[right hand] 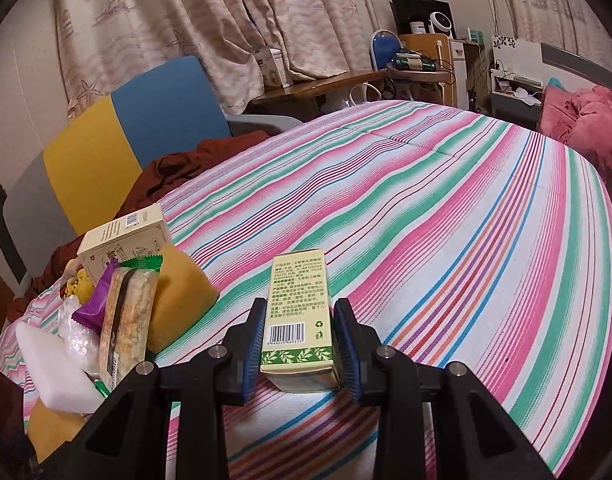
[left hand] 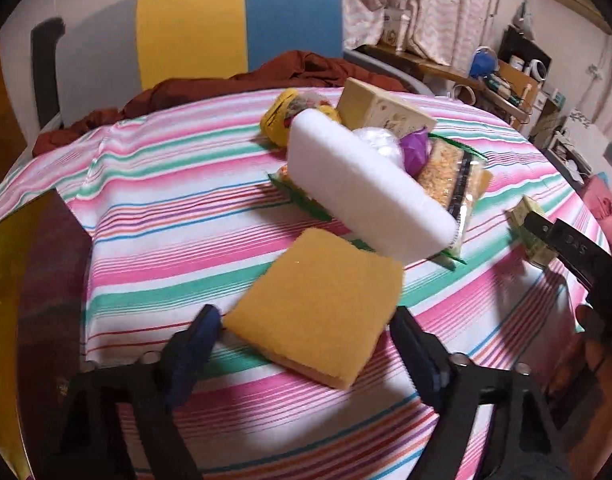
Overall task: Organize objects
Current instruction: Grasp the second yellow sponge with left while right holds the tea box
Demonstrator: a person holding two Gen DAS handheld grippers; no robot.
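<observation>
left tongs [left hand: 306, 332] astride yellow sponge [left hand: 316, 312] | striped cloth [left hand: 166, 208]

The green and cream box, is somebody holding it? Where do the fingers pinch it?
Yes. The right gripper pinches the box by its two long sides, near the barcode end. The left gripper only straddles the yellow sponge, not gripping it.

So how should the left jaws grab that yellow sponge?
Probably by its two long side edges, coming from the near end. The yellow sponge lies flat on the striped cloth, so its top offers no hold, and it already sits between the left gripper's open jaws.
</observation>
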